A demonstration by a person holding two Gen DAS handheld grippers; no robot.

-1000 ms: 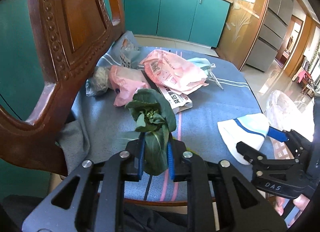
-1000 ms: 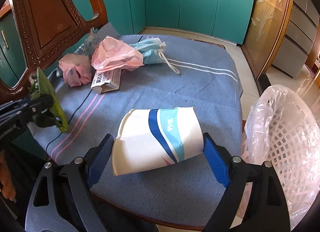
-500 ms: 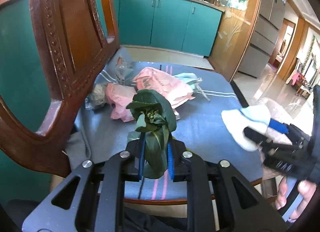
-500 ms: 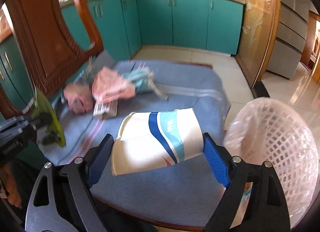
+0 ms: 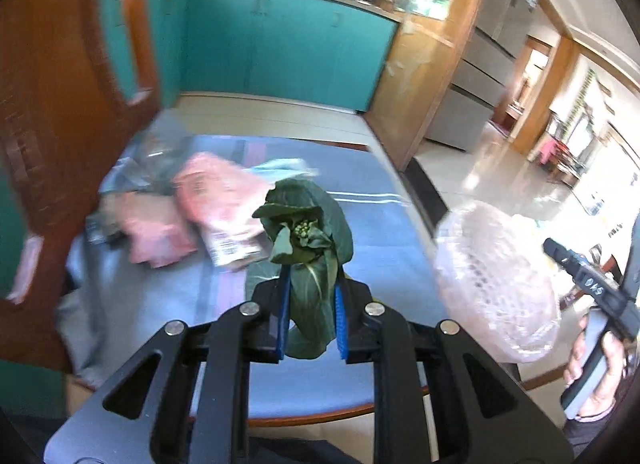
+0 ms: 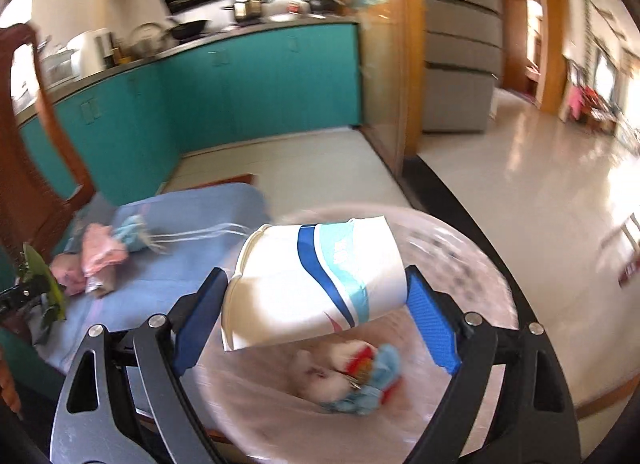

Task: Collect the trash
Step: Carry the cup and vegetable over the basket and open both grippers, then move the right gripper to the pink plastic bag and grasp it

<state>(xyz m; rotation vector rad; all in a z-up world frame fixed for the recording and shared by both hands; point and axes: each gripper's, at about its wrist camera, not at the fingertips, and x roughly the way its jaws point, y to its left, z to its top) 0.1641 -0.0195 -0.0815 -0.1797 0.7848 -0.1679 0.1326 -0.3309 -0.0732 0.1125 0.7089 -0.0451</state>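
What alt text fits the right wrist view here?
The right hand-held gripper holds a squashed white paper cup with blue stripes above a bag-lined trash basket that already holds scraps. Behind on the left, pink wrappers lie on the blue tablecloth.
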